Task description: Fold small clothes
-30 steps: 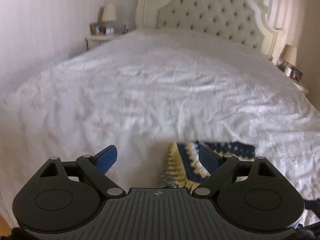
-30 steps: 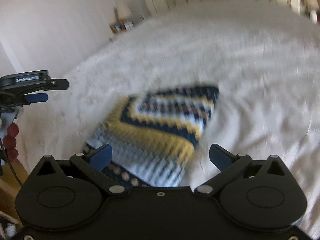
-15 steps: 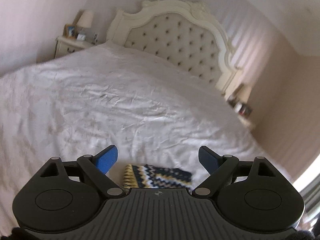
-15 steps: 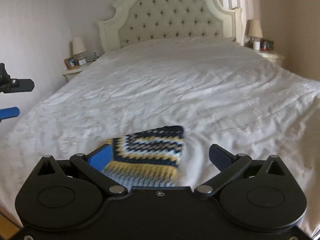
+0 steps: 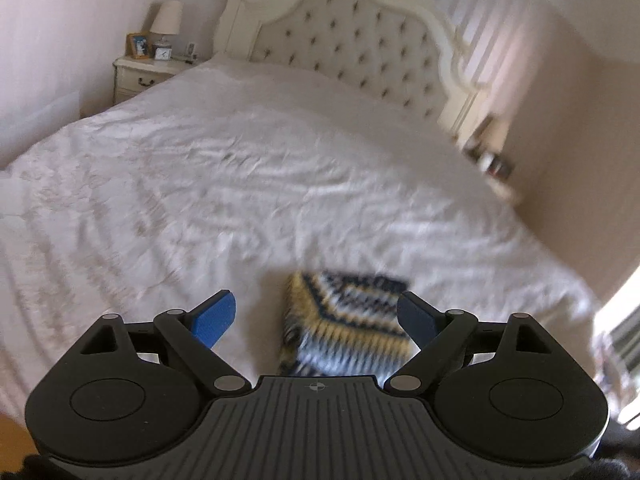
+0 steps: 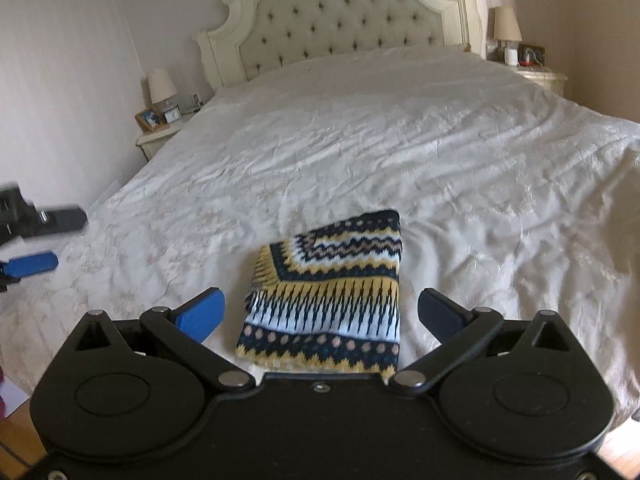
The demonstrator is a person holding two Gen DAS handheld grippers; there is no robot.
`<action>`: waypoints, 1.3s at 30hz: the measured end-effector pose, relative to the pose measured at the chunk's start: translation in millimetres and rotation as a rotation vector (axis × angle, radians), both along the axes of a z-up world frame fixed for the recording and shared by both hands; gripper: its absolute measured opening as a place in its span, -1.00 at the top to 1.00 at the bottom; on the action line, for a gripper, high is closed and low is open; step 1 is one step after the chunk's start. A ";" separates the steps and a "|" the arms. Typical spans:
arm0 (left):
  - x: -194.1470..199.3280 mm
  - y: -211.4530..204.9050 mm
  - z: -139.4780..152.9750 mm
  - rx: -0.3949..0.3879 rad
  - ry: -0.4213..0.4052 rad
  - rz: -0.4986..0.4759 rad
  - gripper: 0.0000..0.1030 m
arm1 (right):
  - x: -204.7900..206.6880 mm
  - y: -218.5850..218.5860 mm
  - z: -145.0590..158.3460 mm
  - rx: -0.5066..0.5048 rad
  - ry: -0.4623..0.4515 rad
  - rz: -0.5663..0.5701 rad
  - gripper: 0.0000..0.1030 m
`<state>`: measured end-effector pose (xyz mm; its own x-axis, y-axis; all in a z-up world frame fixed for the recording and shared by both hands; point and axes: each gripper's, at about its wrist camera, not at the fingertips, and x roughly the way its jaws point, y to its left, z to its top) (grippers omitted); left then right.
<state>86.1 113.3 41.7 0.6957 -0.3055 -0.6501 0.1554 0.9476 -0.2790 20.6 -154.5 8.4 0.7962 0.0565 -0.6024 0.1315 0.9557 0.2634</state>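
Note:
A folded knitted garment with navy, yellow and white zigzag bands lies on the white bedspread near the foot of the bed. It also shows, blurred, in the left wrist view. My right gripper is open and empty, held above the garment's near edge. My left gripper is open and empty, above the garment's near left side. The left gripper's blue finger also shows at the far left of the right wrist view.
A tufted cream headboard stands at the far end. A nightstand with lamp, clock and photo frame is at the left. Another nightstand with a lamp is at the right. Wooden floor shows below the bed's foot.
Both grippers have drawn back and tipped up from the garment. The left wrist view swung so the garment sits between its fingers. The garment lies still, folded.

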 end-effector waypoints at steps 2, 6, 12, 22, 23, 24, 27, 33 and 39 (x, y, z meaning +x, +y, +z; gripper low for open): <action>-6.5 -8.2 -8.6 0.037 0.037 -0.013 -0.72 | -5.0 0.2 -1.2 0.011 0.016 0.004 -0.98; -21.1 -23.8 -25.8 0.101 0.128 0.012 -0.59 | -14.5 1.6 -5.1 0.018 0.054 0.004 -0.98; -38.5 -43.5 -42.2 0.197 0.178 -0.001 -0.52 | -24.9 4.5 -8.7 -0.008 0.095 0.006 -0.98; -47.2 -52.9 -47.8 0.250 0.219 -0.008 -0.51 | -28.3 1.7 -8.8 -0.043 0.117 -0.017 -0.98; -47.5 -52.0 -47.2 0.252 0.217 -0.004 -0.51 | -28.5 2.5 -8.5 -0.046 0.116 -0.017 -0.98; -47.4 -52.1 -46.9 0.257 0.215 0.000 -0.51 | -28.6 2.9 -8.5 -0.047 0.115 -0.018 -0.98; -48.1 -50.4 -45.7 0.270 0.206 -0.004 -0.51 | -29.6 4.7 -6.9 -0.050 0.110 -0.019 -0.98; -51.0 -45.4 -45.6 0.280 0.202 -0.011 -0.51 | -29.3 12.2 -4.3 -0.055 0.099 0.003 -0.98; -54.7 -40.4 -47.5 0.290 0.205 -0.017 -0.51 | -29.5 21.7 -4.1 -0.058 0.101 0.016 -0.98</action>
<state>31.4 72.8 -5.8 0.5380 -0.0979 -0.8372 0.1401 0.9898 -0.0257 -8.8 -132.8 4.3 0.7307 0.0318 -0.6819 0.1388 0.9711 0.1940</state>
